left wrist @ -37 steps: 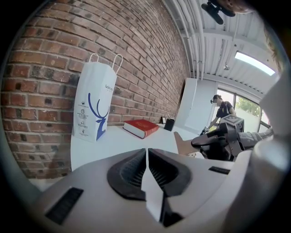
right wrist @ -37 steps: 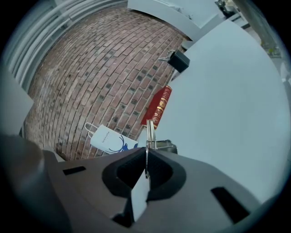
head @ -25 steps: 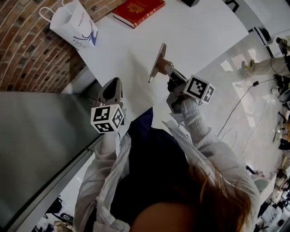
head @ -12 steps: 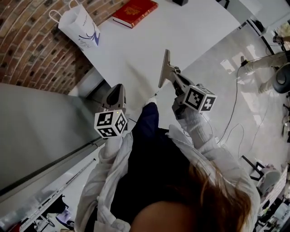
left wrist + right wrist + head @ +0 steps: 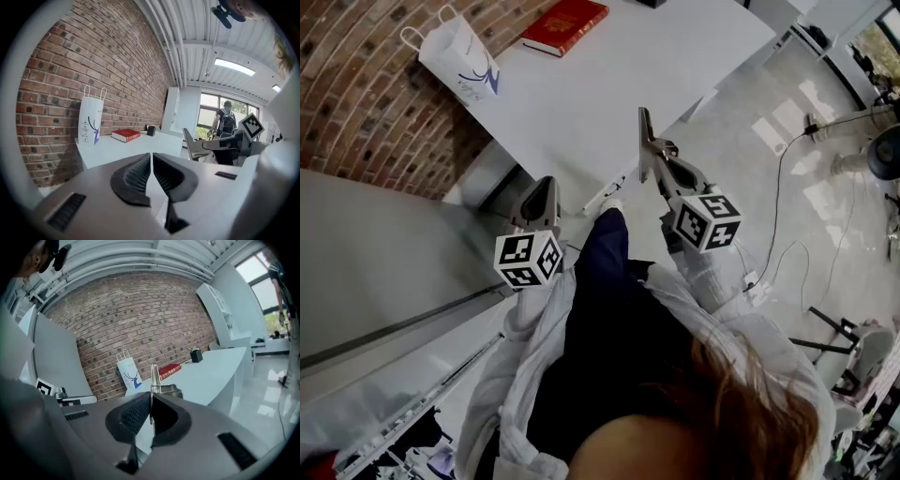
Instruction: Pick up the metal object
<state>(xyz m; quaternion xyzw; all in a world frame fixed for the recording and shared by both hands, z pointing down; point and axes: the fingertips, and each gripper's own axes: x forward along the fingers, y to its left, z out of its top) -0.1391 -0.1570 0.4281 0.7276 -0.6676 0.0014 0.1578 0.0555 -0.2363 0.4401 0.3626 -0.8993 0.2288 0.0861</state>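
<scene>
The metal object (image 5: 644, 142), a flat plate with a bracket on it, hangs in the air over the near edge of the white table (image 5: 656, 56). My right gripper (image 5: 659, 167) is shut on it. In the right gripper view the thin plate (image 5: 153, 375) stands upright, pinched between the two black pads. My left gripper (image 5: 541, 195) hovers left of the table, off its edge, with its jaws shut and empty (image 5: 151, 157). From the left gripper view, the metal object (image 5: 193, 143) shows at the right, held by the other gripper.
A red book (image 5: 564, 23) and a white paper bag (image 5: 455, 58) stand at the table's far side by the brick wall. A small black holder (image 5: 196, 355) sits farther along. Cables (image 5: 787, 187) trail on the glossy floor at right. A grey panel (image 5: 375, 262) lies at left.
The right gripper has carried the metal object back from over the table to its near edge and turned it edge-on. The left gripper has stayed about where it was.
</scene>
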